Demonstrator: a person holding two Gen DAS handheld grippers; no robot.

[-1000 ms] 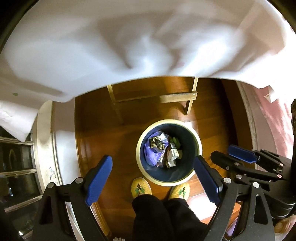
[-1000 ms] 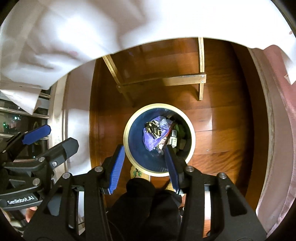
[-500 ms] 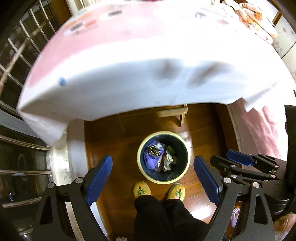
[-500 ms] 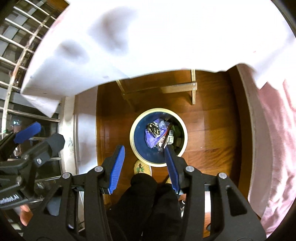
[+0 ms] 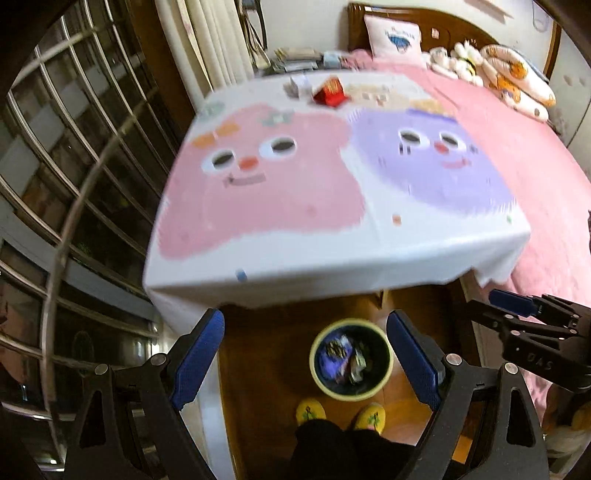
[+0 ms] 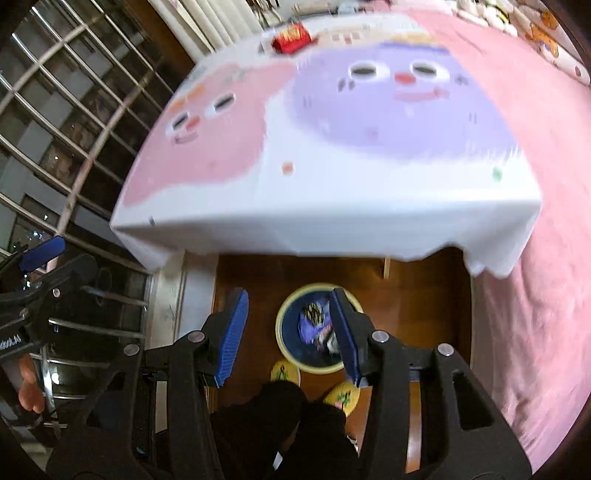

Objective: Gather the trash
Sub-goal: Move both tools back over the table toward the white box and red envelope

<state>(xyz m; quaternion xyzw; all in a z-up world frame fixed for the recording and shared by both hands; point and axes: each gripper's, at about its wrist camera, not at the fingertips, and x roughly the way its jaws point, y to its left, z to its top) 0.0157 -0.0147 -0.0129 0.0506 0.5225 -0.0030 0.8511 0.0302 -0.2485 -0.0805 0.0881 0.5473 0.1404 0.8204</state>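
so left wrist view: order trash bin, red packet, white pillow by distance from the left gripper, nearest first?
From the left gripper:
1. Trash bin, on the floor directly below, between the open fingers.
2. Red packet, at the far end of the cartoon tablecloth.
3. White pillow, farthest, against the bed's headboard.

A round waste bin [image 5: 350, 360], cream-rimmed with a dark blue inside, stands upright on the wooden floor just in front of the desk's edge; purple wrapping and crumpled packets lie inside it; a red packet [image 5: 331, 93], blurred, rests at the desk's far side.
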